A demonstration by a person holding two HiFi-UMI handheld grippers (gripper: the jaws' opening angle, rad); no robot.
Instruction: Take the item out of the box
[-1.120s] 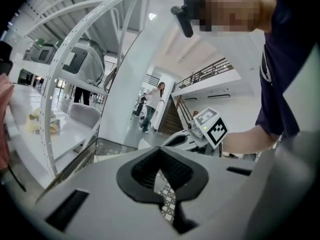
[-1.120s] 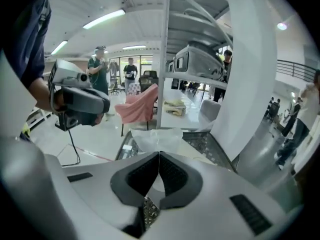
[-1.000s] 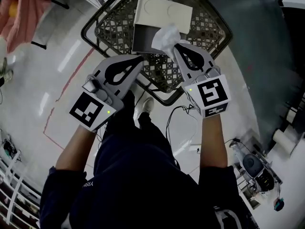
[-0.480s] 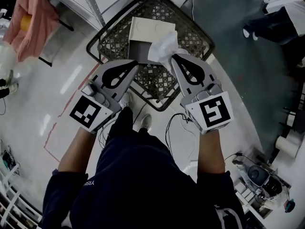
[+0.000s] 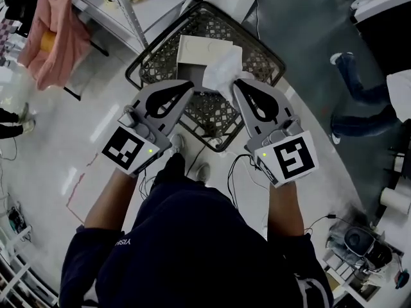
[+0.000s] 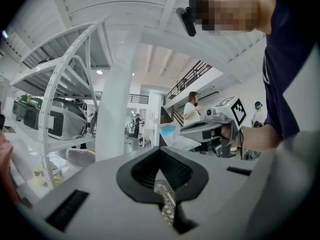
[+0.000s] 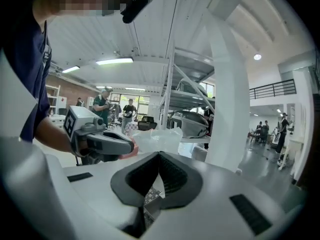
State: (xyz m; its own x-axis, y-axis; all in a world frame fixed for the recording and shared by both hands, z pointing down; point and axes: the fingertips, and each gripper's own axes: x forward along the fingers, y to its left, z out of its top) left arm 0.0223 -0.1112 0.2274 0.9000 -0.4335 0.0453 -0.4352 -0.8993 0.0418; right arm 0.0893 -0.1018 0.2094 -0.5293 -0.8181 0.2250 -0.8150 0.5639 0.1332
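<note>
1. Carrying the box, a black wire-mesh desk (image 5: 205,111) spreads out on every side of it.
2. The white box (image 5: 196,49) lies open, its pale lid on the far side and its dark inside on the near side.
3. The right tool (image 5: 235,84) (image 7: 160,155) reaches in at the box's near right corner. Its jaws are closed on the item, whose pale wrap bunches just past the tips.
4. The left tool (image 5: 187,85) (image 6: 160,151) sits at the box's near left corner, jaws pressed together at the tips with nothing between them.
5. The item, a crumpled white bag (image 5: 223,69) (image 7: 155,140) (image 6: 168,130), hangs over the box's right edge. Whether it is fully clear of the box cannot be told.
</note>
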